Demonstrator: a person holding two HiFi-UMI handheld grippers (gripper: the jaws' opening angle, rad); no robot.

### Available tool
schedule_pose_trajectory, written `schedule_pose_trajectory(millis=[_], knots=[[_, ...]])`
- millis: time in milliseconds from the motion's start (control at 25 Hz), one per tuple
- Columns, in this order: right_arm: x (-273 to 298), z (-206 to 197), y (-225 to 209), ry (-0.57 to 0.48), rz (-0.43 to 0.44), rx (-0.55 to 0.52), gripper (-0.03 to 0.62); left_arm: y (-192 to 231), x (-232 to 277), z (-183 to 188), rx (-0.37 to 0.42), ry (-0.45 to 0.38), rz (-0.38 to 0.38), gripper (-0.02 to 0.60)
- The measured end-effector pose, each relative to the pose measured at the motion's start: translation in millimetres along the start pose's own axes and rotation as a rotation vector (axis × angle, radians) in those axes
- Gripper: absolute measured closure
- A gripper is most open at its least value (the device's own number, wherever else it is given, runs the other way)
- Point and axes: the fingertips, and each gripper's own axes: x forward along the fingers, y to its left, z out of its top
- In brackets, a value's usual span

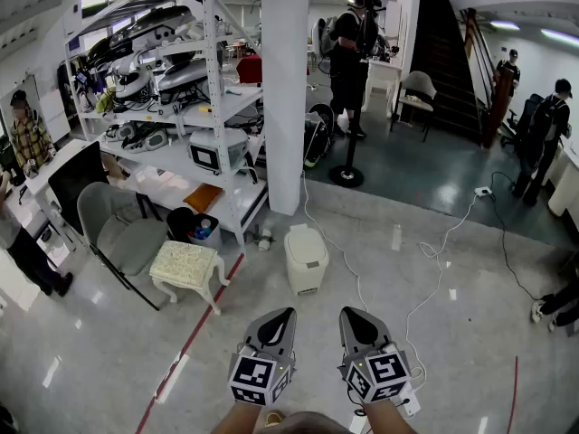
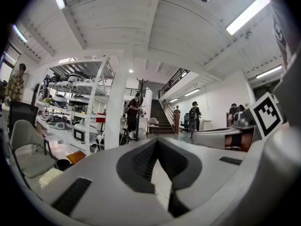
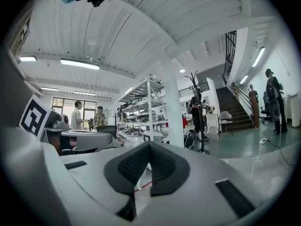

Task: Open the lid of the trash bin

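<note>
The white trash bin (image 1: 306,259) stands on the floor just in front of a white pillar, and its lid is down. Both of my grippers are low in the head view, side by side, well short of the bin and pointing toward it. My left gripper (image 1: 282,316) is shut with nothing in it. In the left gripper view its jaws (image 2: 156,141) meet at the tips. My right gripper (image 1: 353,315) is also shut and empty, and its tips (image 3: 149,144) touch in the right gripper view. I cannot make out the bin in either gripper view.
The white pillar (image 1: 285,89) rises behind the bin. A loaded shelving rack (image 1: 172,107), a grey chair (image 1: 118,229) and a cushioned stool (image 1: 187,265) stand to the left. White cables (image 1: 434,269) trail across the floor at right, and a red floor line (image 1: 194,333) runs at left. People stand farther back.
</note>
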Motion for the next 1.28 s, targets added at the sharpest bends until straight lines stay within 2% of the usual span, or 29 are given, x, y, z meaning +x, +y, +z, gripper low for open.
schedule_pose_trajectory(millis=[480,720,1040,1280], knots=[[-11,4,-1,-0.017,0.043,0.017,0.574,-6,-2,5,0.011,-0.008,0.012,0.584],[-28,6,-7,-0.052,0.087,0.020,0.574,-25,-8,4,0.003,-0.012,0.032,0.584],[-48,-10,-16,-0.033,0.109,0.036,0.574,-40,-16,-9,-0.011,-0.010,0.068,0.584],[-46,-10,-20,-0.033,0.122,0.034,0.574,-40,-11,-5,-0.009,-0.015,0.075,0.584]])
